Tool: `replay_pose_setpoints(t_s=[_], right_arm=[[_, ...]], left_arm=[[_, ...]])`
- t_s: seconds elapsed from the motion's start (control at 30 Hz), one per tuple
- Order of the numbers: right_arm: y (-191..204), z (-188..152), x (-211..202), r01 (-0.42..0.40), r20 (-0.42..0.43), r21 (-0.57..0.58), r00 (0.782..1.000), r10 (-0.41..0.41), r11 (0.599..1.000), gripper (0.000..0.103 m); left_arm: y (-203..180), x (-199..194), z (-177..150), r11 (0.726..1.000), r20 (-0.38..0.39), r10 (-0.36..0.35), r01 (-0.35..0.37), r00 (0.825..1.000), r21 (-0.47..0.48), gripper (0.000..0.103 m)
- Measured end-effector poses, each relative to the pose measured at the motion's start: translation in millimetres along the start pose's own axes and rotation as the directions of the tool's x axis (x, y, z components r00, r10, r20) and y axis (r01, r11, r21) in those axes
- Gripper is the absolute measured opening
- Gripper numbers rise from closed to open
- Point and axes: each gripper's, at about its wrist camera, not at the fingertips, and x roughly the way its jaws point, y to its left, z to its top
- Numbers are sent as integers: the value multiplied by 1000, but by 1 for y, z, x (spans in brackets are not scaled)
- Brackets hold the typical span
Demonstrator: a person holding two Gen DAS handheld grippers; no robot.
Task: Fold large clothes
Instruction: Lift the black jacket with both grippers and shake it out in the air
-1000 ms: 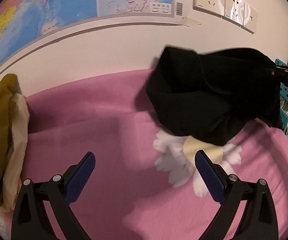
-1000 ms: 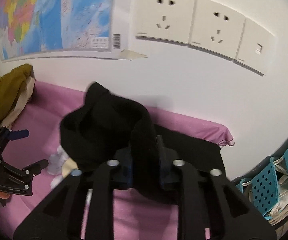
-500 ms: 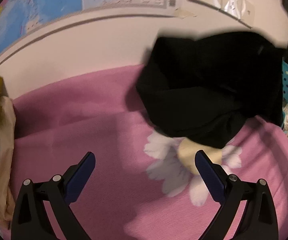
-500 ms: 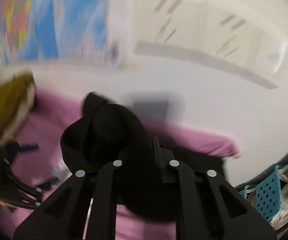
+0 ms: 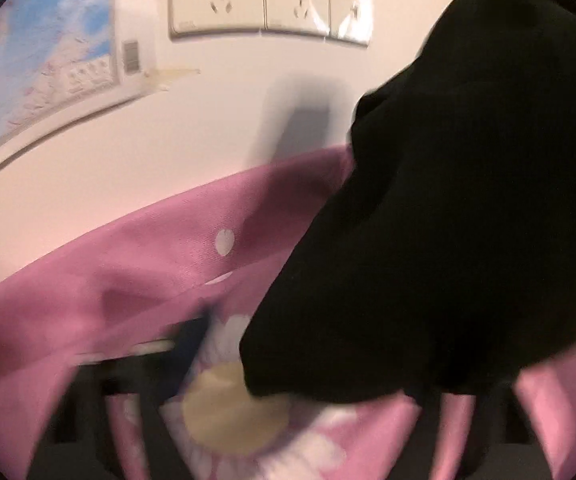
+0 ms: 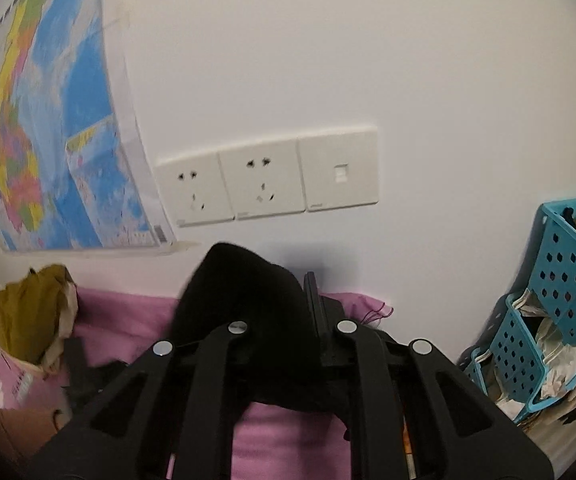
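A black garment (image 5: 448,220) hangs bunched at the right of the left wrist view, above a pink cloth with a white daisy print (image 5: 107,280). My left gripper (image 5: 328,380) is badly motion-blurred at the bottom; one blue-padded finger (image 5: 191,344) shows left of the garment, the other is hidden under it. In the right wrist view my right gripper (image 6: 288,320) is shut on the black garment (image 6: 247,292), which bulges up between its fingers and is held off the pink cloth (image 6: 127,320).
A wall map (image 6: 39,140) and a row of white sockets (image 6: 267,176) are on the wall behind. An olive and beige clothes pile (image 6: 31,316) sits at the left. Teal perforated baskets (image 6: 560,300) with papers stand at the right.
The right gripper has lifted the black garment and tilted upward. The left gripper has moved fast toward the garment's lower edge and turned right; its view is now blurred.
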Motion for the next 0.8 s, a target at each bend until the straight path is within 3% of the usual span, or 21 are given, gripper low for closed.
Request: replay_pose_setpoints(t_s=[0.03, 0.1, 0.2, 0.3, 0.4, 0.47, 0.57, 0.6, 0.63, 0.67, 0.73, 0.8], right_arm=[[-2, 4, -5, 5, 9, 4, 1000, -5, 1000, 12], [-4, 13, -16, 29, 31, 7, 999, -29, 1000, 12], [-7, 38, -48, 80, 96, -8, 992, -79, 997, 11], [-2, 70, -96, 119, 193, -31, 975, -111, 992, 11], [15, 101, -167, 167, 319, -79, 938, -134, 983, 11], [27, 115, -212, 200, 387, -106, 911, -145, 974, 11], [51, 125, -285, 244, 489, -149, 860, -143, 958, 11], [58, 125, -303, 249, 511, -157, 848, -137, 956, 11], [65, 123, -324, 248, 537, -161, 834, -126, 955, 11], [71, 120, -337, 246, 554, -165, 824, -116, 955, 11], [86, 110, -371, 208, 583, -184, 810, -63, 961, 11], [96, 96, -391, 159, 588, -207, 809, -7, 965, 11]], left_arm=[[4, 8, 7, 1000, -32, -14, 13, 999, -29, 5], [8, 7, 23, 998, -9, -5, 5, 1000, -55, 3], [7, -21, 63, 998, 103, 30, -24, 994, -58, 2], [0, -62, 114, 998, 218, 14, 0, 976, -65, 2], [-2, -111, 155, 993, 334, -17, 54, 943, -100, 2], [-5, -154, 172, 993, 443, -10, 61, 897, -102, 2], [-10, -229, 189, 994, 602, 14, 54, 798, -95, 3], [-12, -255, 190, 995, 648, 27, 40, 761, -88, 3], [-16, -292, 187, 996, 706, 52, 12, 707, -85, 4], [-21, -320, 182, 996, 744, 76, -22, 664, -82, 4], [-29, -371, 165, 993, 790, 115, -70, 602, -91, 6], [-40, -423, 142, 986, 817, 158, -136, 554, -98, 6]])
